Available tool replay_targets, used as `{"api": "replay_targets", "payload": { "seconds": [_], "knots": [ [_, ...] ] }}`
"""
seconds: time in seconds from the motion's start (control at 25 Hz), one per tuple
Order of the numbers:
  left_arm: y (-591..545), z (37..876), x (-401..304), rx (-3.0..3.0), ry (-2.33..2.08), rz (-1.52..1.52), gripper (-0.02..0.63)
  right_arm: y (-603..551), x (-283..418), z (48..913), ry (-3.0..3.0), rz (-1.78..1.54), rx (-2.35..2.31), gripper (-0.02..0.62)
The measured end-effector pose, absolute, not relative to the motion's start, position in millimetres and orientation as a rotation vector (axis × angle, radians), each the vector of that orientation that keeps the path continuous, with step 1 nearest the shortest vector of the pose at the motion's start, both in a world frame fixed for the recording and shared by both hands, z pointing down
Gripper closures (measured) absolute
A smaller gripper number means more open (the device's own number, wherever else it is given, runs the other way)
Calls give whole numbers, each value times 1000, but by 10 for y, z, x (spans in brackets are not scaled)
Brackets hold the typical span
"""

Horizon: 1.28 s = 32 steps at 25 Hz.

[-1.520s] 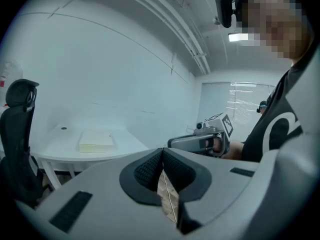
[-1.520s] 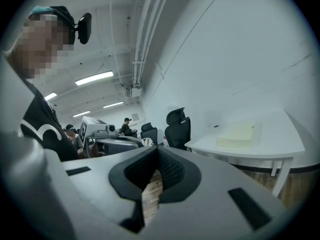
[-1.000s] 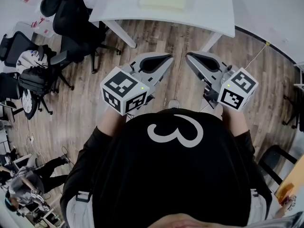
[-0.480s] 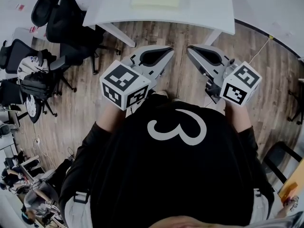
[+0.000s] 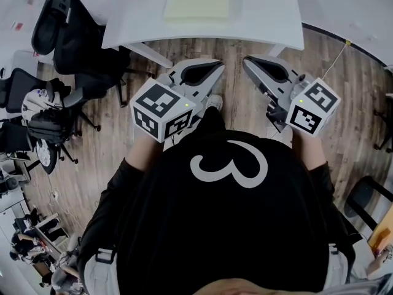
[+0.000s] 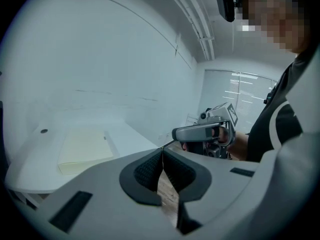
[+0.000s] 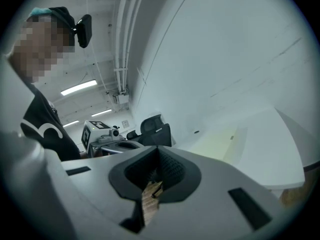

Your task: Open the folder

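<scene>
A pale yellow folder (image 5: 196, 2) lies closed and flat on the white table (image 5: 264, 17) ahead of me. Both grippers are held side by side in front of my chest, over the wooden floor, short of the table's near edge. My left gripper (image 5: 220, 68) is shut with nothing between its tips. My right gripper (image 5: 245, 62) is likewise shut and empty. The left gripper view shows the folder (image 6: 82, 149) beyond the closed tips (image 6: 162, 149), with the right gripper (image 6: 200, 132) alongside. In the right gripper view the folder (image 7: 220, 139) lies past its closed tips (image 7: 157, 148).
Black office chairs (image 5: 73, 29) stand left of the table, with more chairs and bags (image 5: 37, 115) further left. The table's white legs (image 5: 150, 53) slant down to the wooden floor (image 5: 239, 109). A thin cable (image 5: 334, 57) runs across the floor at the right.
The table and folder have come closer in the head view as I walk toward them. Both grippers kept the same shut pose in front of my chest.
</scene>
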<state>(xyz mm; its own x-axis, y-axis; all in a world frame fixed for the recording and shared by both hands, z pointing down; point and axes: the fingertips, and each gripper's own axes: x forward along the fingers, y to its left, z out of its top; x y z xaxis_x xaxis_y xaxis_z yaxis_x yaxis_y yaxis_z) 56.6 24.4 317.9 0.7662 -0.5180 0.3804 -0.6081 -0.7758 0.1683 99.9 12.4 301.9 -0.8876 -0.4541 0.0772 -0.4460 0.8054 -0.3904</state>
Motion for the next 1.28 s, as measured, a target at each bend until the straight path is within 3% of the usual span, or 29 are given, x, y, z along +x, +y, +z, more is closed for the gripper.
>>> {"api": "replay_targets", "payload": {
  "seconds": [0.56,1.28],
  "knots": [
    [-902,3357,373,2691,-714,573,589,-955,836,3129,2862,-710,-925,571],
    [-1843,3949,255,2713,-585,782,589,-1550,907,3653,2725,-870,-1167,571]
  ]
}}
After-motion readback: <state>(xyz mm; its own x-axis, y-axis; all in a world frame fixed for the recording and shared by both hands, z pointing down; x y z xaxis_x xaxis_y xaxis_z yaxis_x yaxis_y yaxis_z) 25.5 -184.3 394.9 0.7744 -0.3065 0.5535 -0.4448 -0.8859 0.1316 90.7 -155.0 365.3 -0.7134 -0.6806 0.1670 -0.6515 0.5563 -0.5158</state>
